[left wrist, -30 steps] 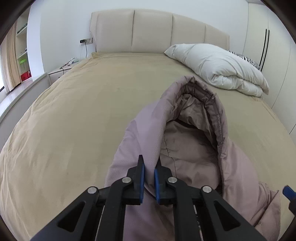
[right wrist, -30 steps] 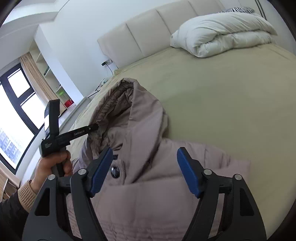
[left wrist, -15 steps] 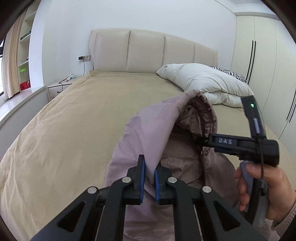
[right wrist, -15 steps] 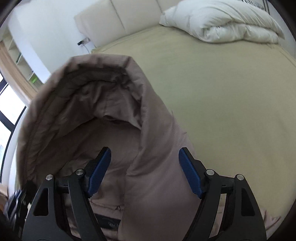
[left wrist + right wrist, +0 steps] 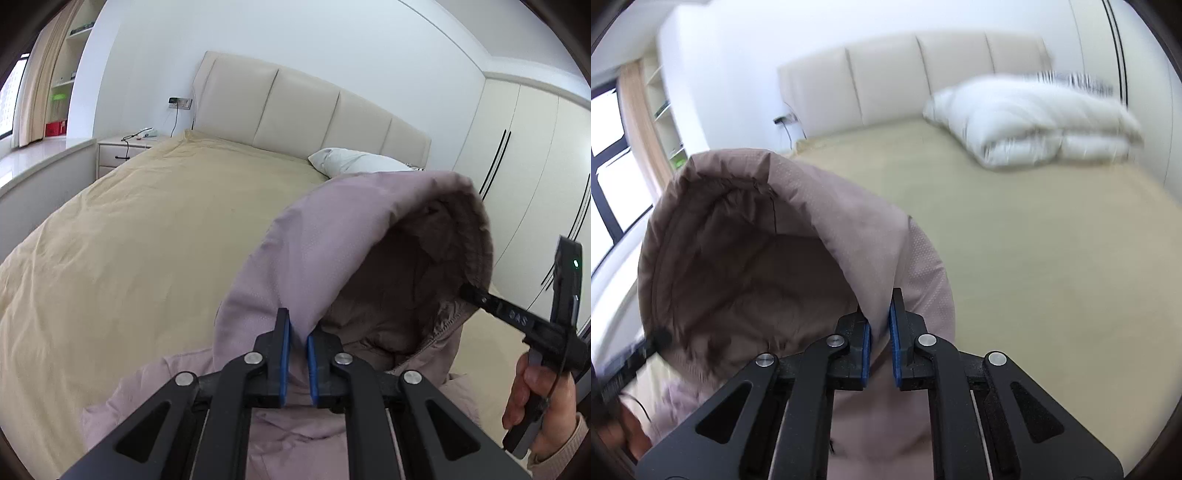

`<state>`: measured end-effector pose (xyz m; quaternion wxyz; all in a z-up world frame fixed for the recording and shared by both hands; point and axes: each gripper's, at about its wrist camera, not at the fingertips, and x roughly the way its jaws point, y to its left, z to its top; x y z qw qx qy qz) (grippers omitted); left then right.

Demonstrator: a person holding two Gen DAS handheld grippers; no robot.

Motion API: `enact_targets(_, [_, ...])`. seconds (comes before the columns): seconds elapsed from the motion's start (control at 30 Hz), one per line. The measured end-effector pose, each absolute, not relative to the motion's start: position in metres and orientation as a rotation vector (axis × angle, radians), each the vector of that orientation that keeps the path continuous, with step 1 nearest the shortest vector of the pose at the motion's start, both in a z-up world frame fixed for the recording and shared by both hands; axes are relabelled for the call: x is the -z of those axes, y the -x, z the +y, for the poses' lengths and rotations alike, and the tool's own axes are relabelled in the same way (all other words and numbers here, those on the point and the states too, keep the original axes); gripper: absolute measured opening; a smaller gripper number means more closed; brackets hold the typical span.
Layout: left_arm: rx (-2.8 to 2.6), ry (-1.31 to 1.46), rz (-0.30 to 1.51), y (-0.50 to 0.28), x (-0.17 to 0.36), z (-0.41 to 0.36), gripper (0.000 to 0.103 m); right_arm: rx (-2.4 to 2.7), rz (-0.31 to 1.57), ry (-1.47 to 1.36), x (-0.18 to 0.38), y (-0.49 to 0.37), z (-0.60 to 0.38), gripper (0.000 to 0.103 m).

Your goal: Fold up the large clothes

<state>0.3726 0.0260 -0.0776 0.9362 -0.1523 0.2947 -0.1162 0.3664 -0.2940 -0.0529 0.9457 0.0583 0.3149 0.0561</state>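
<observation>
Beige bedspread (image 5: 140,236), white duvet (image 5: 1034,125) ahead; mauve hooded coat (image 5: 332,236) pinched in left gripper (image 5: 295,345) and right gripper (image 5: 880,332), hood up between.

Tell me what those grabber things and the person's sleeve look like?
Each is black, with blue fingertip pads and silver rivets: left gripper, right gripper. The right one's handle bears pale letters and a green light. The sleeve is beige knit.

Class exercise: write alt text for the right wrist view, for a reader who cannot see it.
The right gripper, blue-padded, is shut on the hood edge of a mauve padded jacket, whose hood stands open to the left above a tan bed. Behind, blurred, a folded white duvet lies by a cream headboard.
</observation>
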Motion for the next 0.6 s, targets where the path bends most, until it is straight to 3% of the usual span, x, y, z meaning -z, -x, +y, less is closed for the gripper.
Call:
enact_targets(0.2, [0.256,0.409,0.628,-0.290,0.087,0.039,0.010,-0.142,0.557,-0.114,0.061,-0.225,-0.308,0.008])
enact_targets(0.47, [0.163,0.493,0.814,-0.203,0.151,0.056,0.010,-0.167,0.747,-0.220,0.147,-0.117,-0.319,0.008])
enact_targets(0.6, [0.150,0.518,0.792,-0.175,0.136,0.065,0.010,-0.122,0.770,-0.312,0.154,-0.085,-0.343,0.008])
